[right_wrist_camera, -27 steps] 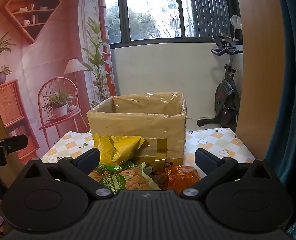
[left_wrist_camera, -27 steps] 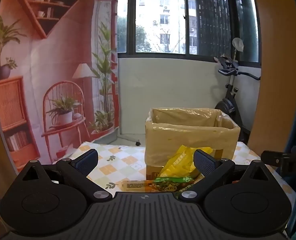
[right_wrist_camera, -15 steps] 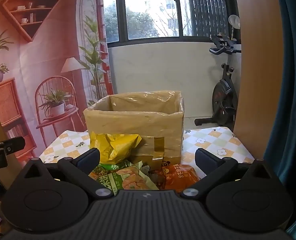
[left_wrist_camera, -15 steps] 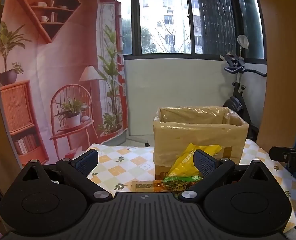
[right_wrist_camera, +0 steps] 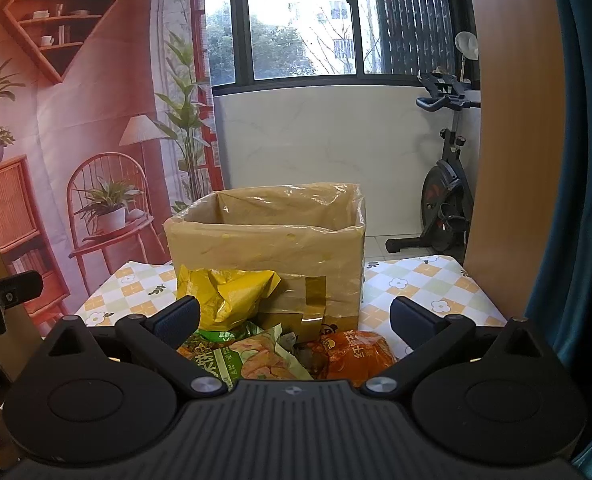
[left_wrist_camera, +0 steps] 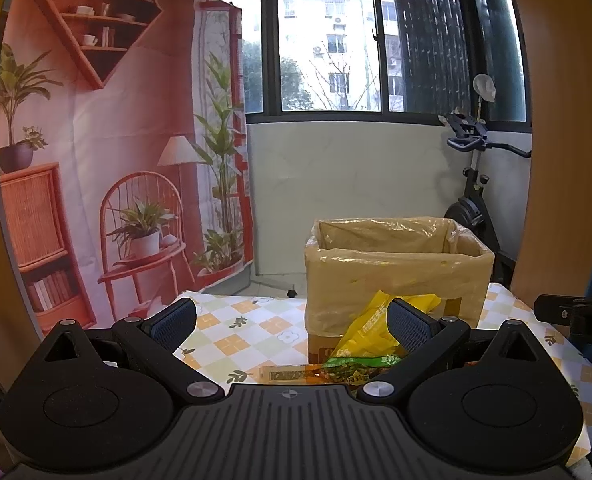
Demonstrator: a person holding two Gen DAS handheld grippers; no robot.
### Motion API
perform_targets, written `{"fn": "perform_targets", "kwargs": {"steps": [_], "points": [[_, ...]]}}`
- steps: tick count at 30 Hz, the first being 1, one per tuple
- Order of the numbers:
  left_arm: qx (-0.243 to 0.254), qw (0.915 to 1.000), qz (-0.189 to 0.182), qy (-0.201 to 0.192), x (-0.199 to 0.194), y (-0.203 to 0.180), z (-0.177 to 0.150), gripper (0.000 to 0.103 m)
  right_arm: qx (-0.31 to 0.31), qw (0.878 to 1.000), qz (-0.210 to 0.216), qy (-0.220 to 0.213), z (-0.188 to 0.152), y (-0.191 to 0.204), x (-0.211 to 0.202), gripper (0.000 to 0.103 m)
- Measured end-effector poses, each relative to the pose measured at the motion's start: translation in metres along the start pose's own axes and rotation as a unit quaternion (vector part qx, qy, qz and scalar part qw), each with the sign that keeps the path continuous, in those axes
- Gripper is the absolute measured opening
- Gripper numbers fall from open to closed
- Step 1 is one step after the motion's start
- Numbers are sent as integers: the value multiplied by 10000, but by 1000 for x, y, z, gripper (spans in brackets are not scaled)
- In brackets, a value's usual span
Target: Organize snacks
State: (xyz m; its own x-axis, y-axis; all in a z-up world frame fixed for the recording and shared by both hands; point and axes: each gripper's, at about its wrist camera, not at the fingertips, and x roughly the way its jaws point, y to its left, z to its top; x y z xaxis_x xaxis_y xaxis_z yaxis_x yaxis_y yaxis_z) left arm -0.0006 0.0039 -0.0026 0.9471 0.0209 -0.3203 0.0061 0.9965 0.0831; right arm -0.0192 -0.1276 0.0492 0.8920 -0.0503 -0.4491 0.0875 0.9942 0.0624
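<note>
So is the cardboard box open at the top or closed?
Open. The cardboard box stands upright, its plastic liner folded over the rim; its inside bottom is out of sight, so contents cannot be told.

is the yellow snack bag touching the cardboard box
Touching. In the right wrist view the yellow snack bag leans straight against the front wall of the cardboard box, with no gap showing between them.

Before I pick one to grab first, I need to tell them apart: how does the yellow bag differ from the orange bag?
The yellow bag stands crumpled against the box; the orange bag lies low on the tablecloth. The yellow bag sits toward the box's left front, the orange bag toward its right. Both are outside the box, ungripped.
</note>
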Motion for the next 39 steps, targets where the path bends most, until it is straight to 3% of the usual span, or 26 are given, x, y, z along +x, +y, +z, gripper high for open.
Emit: {"fn": "perform_targets", "kwargs": {"steps": [39], "points": [[-11, 9999, -114, 76, 2, 1, -2, 102, -14, 10000, -68, 17, 0, -2, -2, 103]]}}
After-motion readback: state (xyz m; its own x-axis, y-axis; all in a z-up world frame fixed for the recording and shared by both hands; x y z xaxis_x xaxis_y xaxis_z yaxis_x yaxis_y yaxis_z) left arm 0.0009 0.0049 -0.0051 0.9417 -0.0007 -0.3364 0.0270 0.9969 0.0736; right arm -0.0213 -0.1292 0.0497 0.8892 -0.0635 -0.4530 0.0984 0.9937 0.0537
